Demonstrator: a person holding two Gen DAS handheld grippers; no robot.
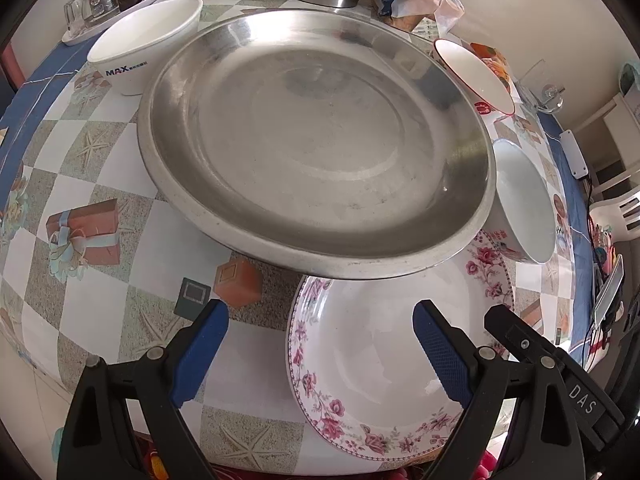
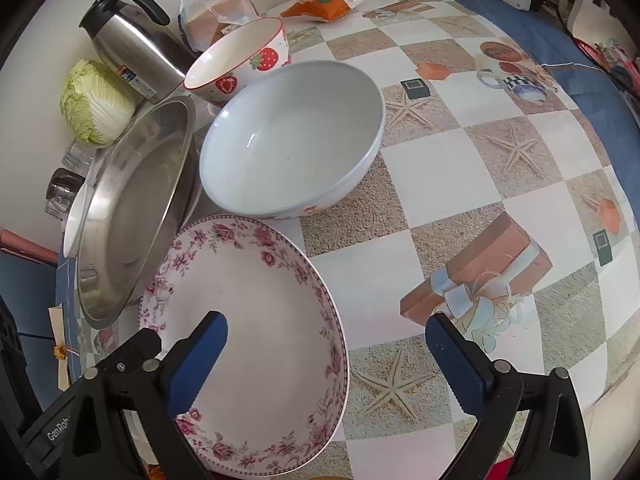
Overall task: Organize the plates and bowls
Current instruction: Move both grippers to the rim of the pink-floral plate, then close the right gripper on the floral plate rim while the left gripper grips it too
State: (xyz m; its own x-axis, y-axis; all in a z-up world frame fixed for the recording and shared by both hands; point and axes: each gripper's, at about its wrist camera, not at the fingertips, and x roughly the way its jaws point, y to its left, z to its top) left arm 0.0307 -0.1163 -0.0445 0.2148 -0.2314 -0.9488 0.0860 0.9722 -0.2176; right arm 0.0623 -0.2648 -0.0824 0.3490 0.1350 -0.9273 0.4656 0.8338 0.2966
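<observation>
Both grippers hang spread wide, holding nothing: the left gripper (image 1: 320, 320) and right gripper (image 2: 326, 334) flank the floral plate (image 2: 248, 308) at the table's near edge. The steel plate (image 1: 316, 140) overlaps its rim. Stacking seems barely begun; next likely calls for gripping 1 rim.

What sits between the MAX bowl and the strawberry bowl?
The steel plate fills that stretch in the left wrist view, with the MAX bowl at its left rim and the strawberry bowl at its right.
</observation>
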